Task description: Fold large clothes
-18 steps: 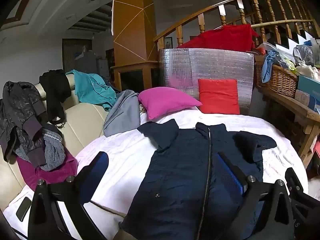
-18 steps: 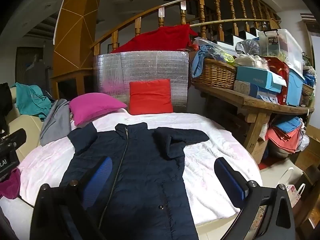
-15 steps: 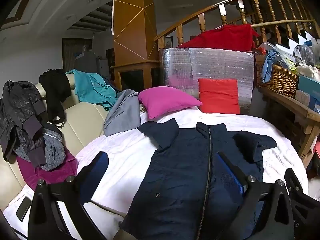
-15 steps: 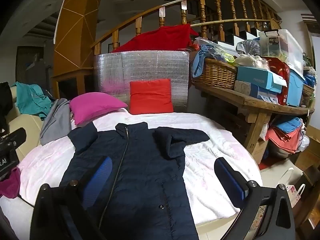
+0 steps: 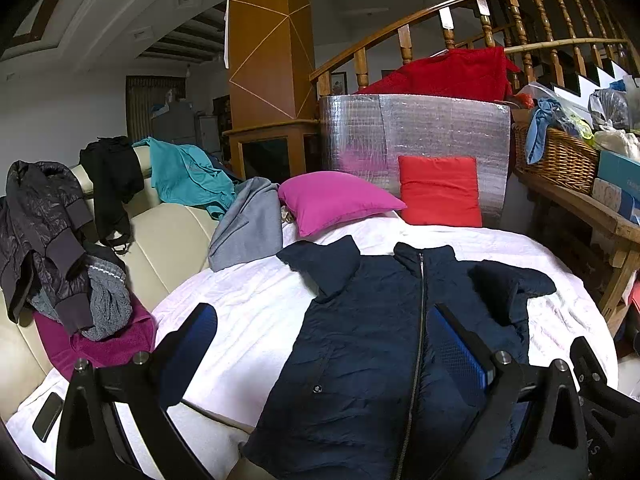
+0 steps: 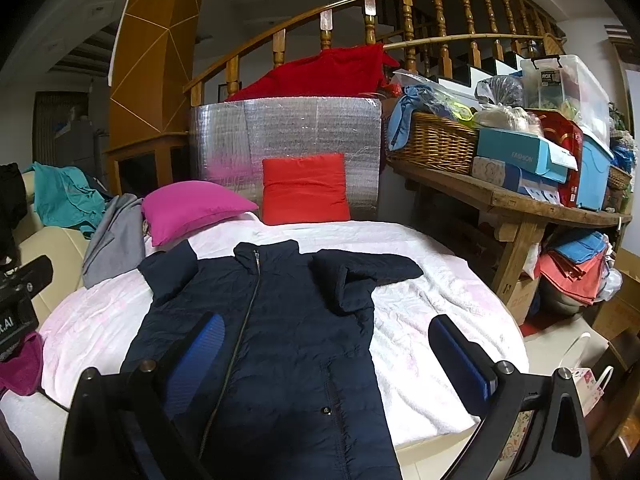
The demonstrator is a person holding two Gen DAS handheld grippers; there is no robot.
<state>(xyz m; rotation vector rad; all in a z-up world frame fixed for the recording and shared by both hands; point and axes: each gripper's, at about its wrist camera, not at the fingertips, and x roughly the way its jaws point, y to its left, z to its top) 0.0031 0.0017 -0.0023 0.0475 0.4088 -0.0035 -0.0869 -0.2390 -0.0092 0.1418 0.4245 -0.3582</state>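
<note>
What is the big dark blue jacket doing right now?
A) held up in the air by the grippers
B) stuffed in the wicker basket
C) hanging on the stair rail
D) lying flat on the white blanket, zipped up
D: the jacket lies spread on the white blanket with its zipper closed, and both the left gripper and right gripper are open above it, holding nothing.

Dim indoor light, sharp, fisheye-warped edges
</note>
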